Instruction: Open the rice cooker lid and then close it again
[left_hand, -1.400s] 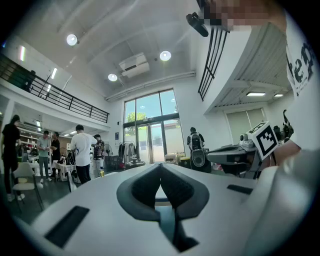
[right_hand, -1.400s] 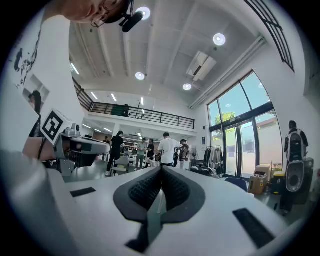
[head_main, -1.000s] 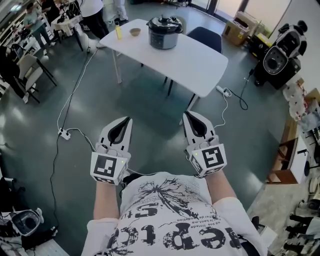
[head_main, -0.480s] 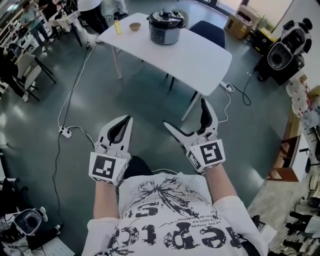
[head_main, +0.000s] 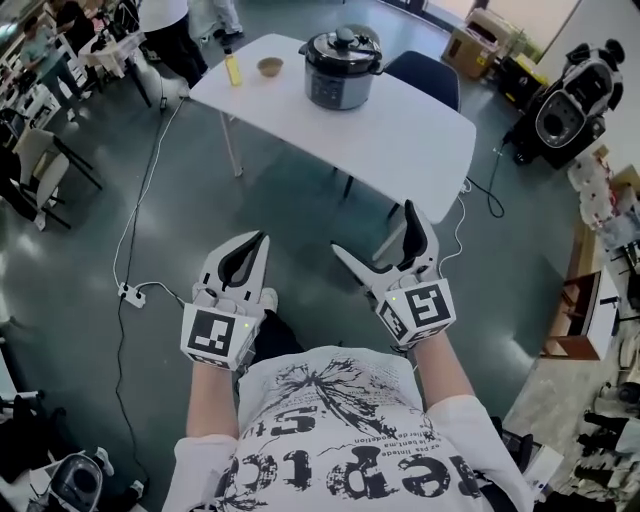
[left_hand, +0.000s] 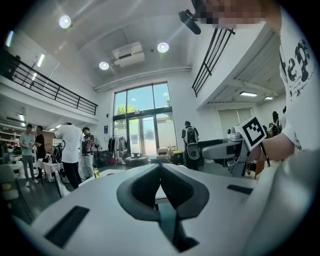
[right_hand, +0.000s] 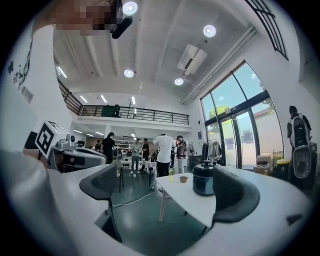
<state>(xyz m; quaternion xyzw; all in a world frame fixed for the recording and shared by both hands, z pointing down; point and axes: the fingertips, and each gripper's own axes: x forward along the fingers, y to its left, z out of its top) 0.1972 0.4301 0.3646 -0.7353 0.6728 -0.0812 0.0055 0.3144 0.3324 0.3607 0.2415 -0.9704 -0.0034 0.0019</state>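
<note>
The cooker (head_main: 343, 68) stands on the white desk (head_main: 400, 130), at 12 o'clock from the person and well apart from both hands. Its lid (head_main: 345, 42) is down. A bowl (head_main: 269, 66) and a yellow bottle (head_main: 233, 68) sit at its 9 o'clock.

The left hand-held gripper (head_main: 258, 243) has its jaws together with nothing between them; its own view shows the pads meeting on empty air. The right hand-held gripper (head_main: 373, 230) has its jaws spread wide and also holds nothing. In its own view the cooker (right_hand: 203, 178) shows far off between the pads, toward the 3 o'clock one.

Judging by this, the task is at its approach stage: neither hand is within reach and the lid has not been touched.

The next move calls for closing the gap toward 12 o'clock until the desk edge is near. Then the open right jaws should line up on the lid's knob or release. Which of the two opens it cannot be told from here. The left could steady the body.
</note>
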